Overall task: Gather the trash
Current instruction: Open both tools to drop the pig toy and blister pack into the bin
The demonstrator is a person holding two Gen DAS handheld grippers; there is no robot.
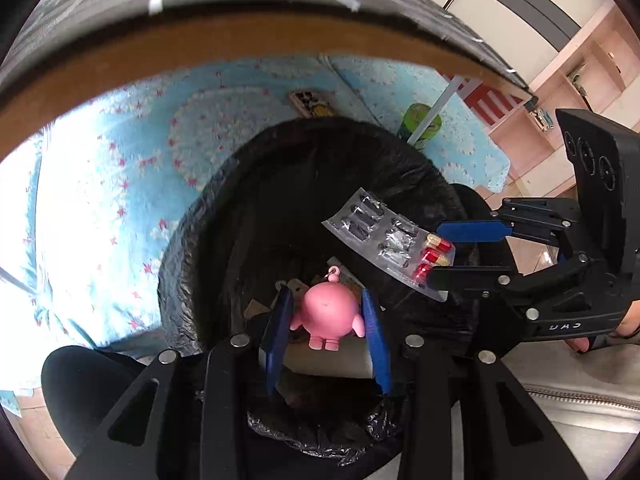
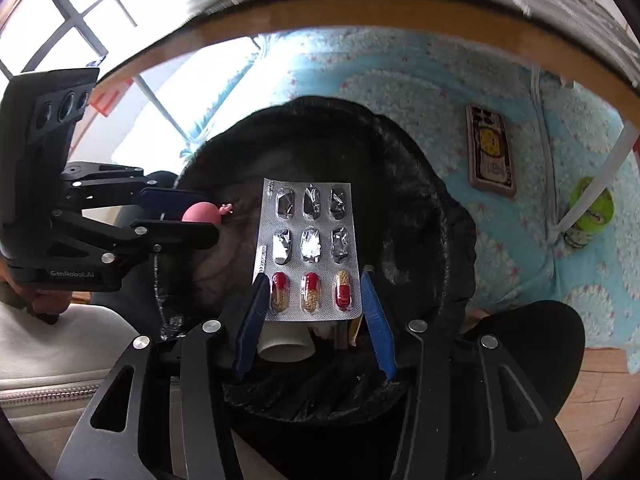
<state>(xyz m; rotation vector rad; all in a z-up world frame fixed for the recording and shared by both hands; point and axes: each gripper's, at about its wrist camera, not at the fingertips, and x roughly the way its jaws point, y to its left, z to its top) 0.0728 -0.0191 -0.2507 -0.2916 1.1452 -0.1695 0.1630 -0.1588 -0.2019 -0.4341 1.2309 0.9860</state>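
Observation:
My left gripper [image 1: 326, 294] is shut on a pink toy figure [image 1: 328, 316] with a small loop on top, and hangs over the open mouth of a bin lined with a black bag [image 1: 192, 240]. My right gripper [image 2: 314, 276] is shut on a silver blister pack [image 2: 306, 236] at its lower end, where three red-and-yellow capsules sit; the other pockets are burst. The pack is also above the bin [image 2: 420, 184]. Each wrist view shows the other tool: the right gripper [image 1: 436, 252] with the blister pack [image 1: 376, 232], and the left gripper [image 2: 204, 216] with the pink toy [image 2: 200, 213].
A white cup [image 2: 286, 346] and paper scraps lie inside the bin. On the blue patterned rug [image 1: 100, 200] are a green can [image 2: 592, 208] and a flat dark case [image 2: 490, 152]. A wooden table edge [image 1: 200, 52] arches overhead. A grey zipped cushion [image 1: 580, 400] is beside the bin.

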